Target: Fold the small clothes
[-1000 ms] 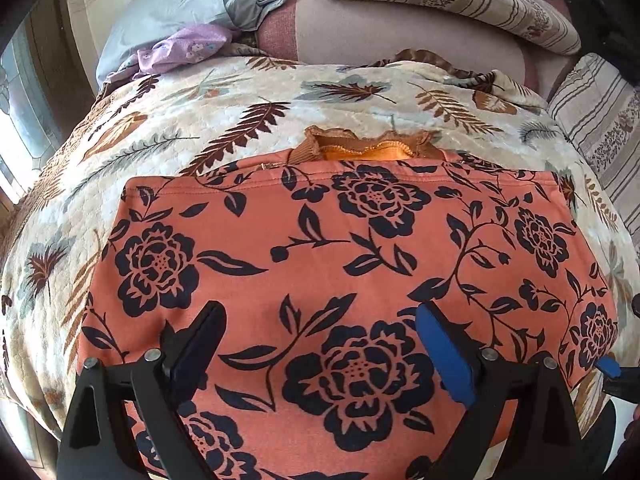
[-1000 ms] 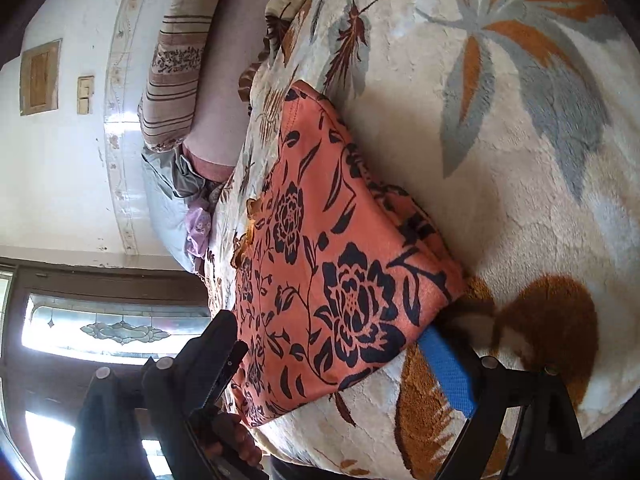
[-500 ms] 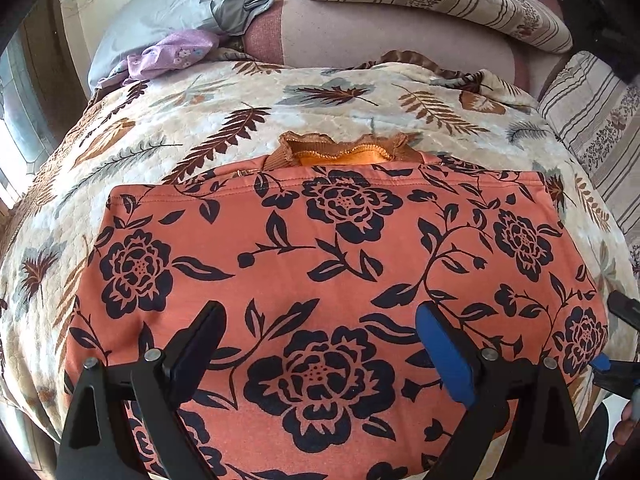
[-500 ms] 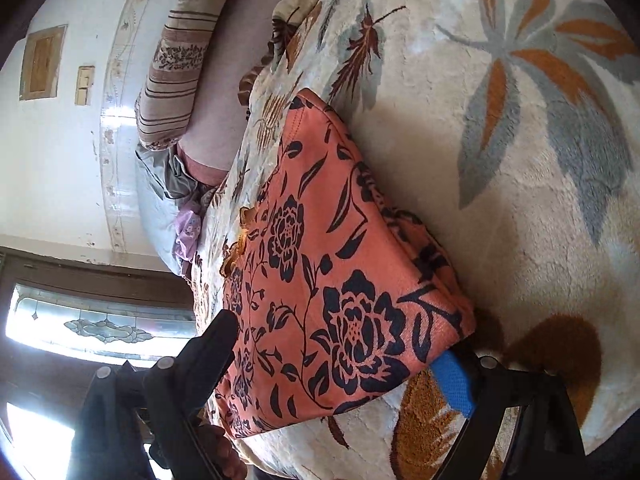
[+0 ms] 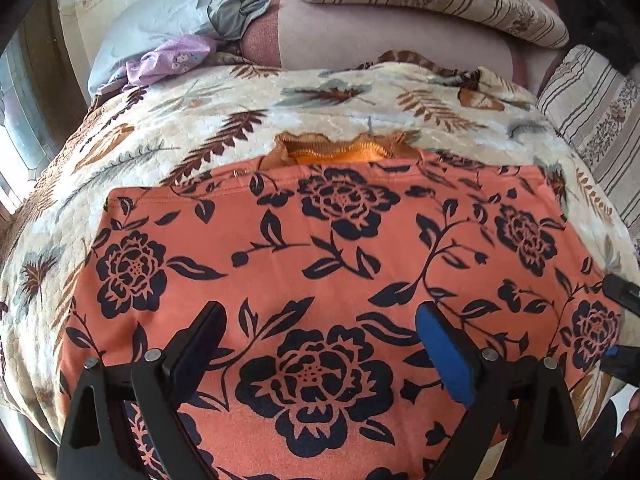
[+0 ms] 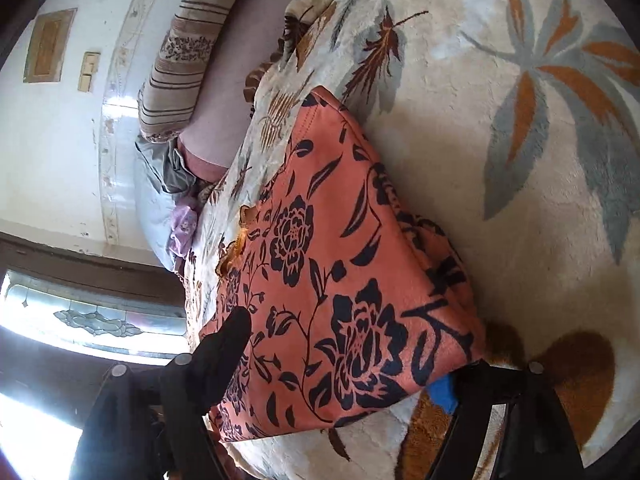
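On the leaf-print blanket, the right gripper is closing around the orange floral garment's five-o'clock corner while the left gripper hovers open; a shallow bite could slip off.

Folded orange garment with black flowers, flat on bedspread
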`<action>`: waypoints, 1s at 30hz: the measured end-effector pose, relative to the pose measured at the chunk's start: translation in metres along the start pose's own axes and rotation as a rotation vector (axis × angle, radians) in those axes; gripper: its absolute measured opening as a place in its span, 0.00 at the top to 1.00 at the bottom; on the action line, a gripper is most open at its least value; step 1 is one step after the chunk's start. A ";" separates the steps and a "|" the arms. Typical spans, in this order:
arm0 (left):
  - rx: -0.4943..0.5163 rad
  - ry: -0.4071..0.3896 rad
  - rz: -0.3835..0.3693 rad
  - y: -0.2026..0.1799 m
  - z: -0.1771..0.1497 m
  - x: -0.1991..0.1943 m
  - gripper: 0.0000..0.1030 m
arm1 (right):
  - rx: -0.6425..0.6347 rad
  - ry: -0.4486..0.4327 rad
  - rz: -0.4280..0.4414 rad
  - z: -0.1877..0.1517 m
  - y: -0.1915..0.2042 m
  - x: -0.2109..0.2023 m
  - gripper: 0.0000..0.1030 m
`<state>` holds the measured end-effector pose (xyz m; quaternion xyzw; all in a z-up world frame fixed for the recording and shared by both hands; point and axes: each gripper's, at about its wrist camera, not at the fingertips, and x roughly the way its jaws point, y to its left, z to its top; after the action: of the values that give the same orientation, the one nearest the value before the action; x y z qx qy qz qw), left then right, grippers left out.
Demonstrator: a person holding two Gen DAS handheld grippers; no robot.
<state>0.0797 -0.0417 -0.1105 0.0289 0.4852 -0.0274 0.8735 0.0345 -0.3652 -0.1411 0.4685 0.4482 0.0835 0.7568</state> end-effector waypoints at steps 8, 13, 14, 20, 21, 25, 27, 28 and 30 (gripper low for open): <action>-0.003 -0.083 0.009 0.007 0.000 -0.019 0.05 | -0.059 0.010 -0.113 0.002 0.013 0.013 0.78; 0.031 0.010 0.005 0.008 -0.007 0.011 0.03 | -0.013 0.003 -0.115 0.007 0.004 0.026 0.60; 0.016 0.029 -0.019 0.012 -0.004 0.008 0.04 | -0.031 0.006 -0.143 0.008 0.010 0.026 0.67; -0.212 -0.120 -0.081 0.091 -0.009 -0.049 0.04 | -0.373 -0.095 -0.141 -0.006 0.148 0.012 0.84; -0.262 -0.140 -0.076 0.113 -0.015 -0.059 0.04 | -0.444 -0.106 -0.118 -0.017 0.178 0.014 0.84; -0.471 -0.195 -0.017 0.200 -0.047 -0.089 0.04 | -0.709 -0.055 -0.048 -0.089 0.268 0.053 0.84; -0.556 -0.202 0.009 0.237 -0.068 -0.099 0.04 | -0.795 0.032 -0.039 -0.131 0.285 0.092 0.84; -0.590 -0.198 0.023 0.253 -0.078 -0.102 0.04 | -0.807 0.090 -0.042 -0.150 0.282 0.115 0.84; -0.641 -0.187 0.036 0.277 -0.096 -0.105 0.04 | -0.831 0.239 -0.112 -0.181 0.268 0.173 0.84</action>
<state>-0.0355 0.2437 -0.0651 -0.2413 0.3861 0.1396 0.8793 0.0778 -0.0092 -0.0640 0.0862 0.4855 0.2693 0.8273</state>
